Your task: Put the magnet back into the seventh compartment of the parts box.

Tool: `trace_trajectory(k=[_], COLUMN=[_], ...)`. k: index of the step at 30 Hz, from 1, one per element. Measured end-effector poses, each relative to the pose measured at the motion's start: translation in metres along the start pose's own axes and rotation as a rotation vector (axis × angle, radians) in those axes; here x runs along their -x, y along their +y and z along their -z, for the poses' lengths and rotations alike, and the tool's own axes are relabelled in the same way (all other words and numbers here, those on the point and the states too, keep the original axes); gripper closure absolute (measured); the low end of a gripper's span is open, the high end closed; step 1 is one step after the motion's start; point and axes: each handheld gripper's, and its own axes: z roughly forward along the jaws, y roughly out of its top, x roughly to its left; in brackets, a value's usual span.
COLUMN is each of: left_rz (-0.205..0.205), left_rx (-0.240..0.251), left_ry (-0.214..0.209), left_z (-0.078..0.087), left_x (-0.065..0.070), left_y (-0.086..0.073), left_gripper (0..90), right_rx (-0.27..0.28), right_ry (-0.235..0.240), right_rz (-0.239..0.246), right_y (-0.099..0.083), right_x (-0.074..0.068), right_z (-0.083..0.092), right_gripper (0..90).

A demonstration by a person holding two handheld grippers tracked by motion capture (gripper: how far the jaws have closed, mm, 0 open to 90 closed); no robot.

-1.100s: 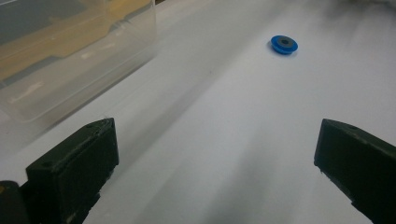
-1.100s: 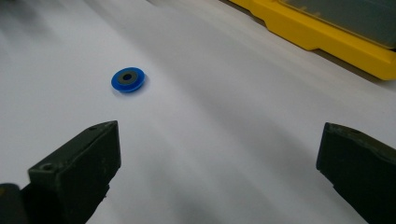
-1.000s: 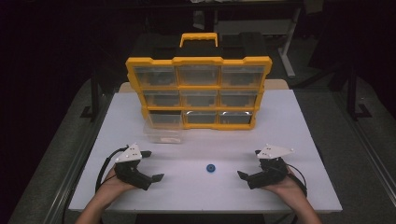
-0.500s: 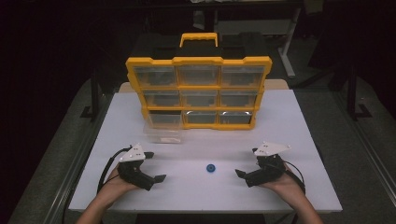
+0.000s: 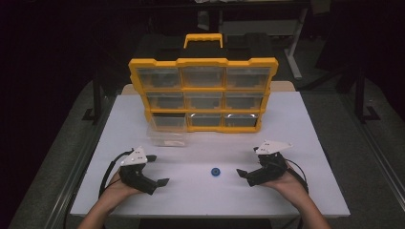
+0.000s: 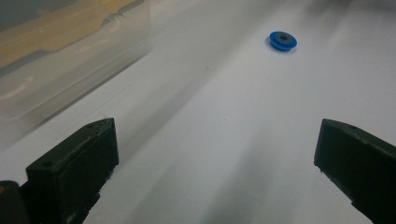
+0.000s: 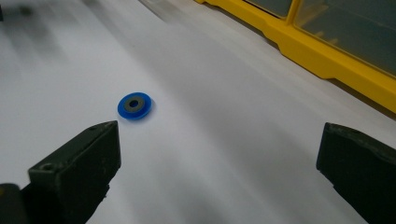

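A small blue disc [image 5: 216,171] with a dark centre lies flat on the white table [image 5: 296,143], between my two grippers. My left gripper [image 5: 156,170] rests near the front left, open and holding nothing. In the left gripper view its jaws [image 6: 217,135] stand wide apart and the disc [image 6: 283,40] lies far ahead to the right. My right gripper [image 5: 248,162] is open too, just right of the disc. Its own view [image 7: 219,135] has the disc [image 7: 134,105] close ahead, just above the left jaw.
A yellow organizer [image 5: 203,93] with clear drawers stands upright at the table's middle back; its frame [image 7: 327,51] runs along the right gripper view's top. A clear drawer bin [image 5: 167,138] sits on the table before its lower left corner, and also in the left gripper view [image 6: 60,51].
My right gripper has crept a little forward and left, toward the blue disc. The left gripper and the disc have stayed put.
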Motion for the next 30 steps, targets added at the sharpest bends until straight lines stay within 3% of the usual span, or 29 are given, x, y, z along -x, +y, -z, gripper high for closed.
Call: trace_trajectory(k=[21,30], left_rz=[0.005,-0.001], left_rx=[-0.024,-0.017], left_ry=[-0.007,0.011], left_z=[-0.002,-0.001], left_x=[-0.001,0.001], left_y=[-0.001,-0.002], left_gripper=[0.0,0.0], right_rx=[-0.003,-0.006], right_ry=[0.037,0.046], right_rz=[0.012,0.020], right_y=[0.015,0.021], right_x=[0.001,-0.001], right_z=[-0.016,-0.024], right_gripper=[0.0,0.0])
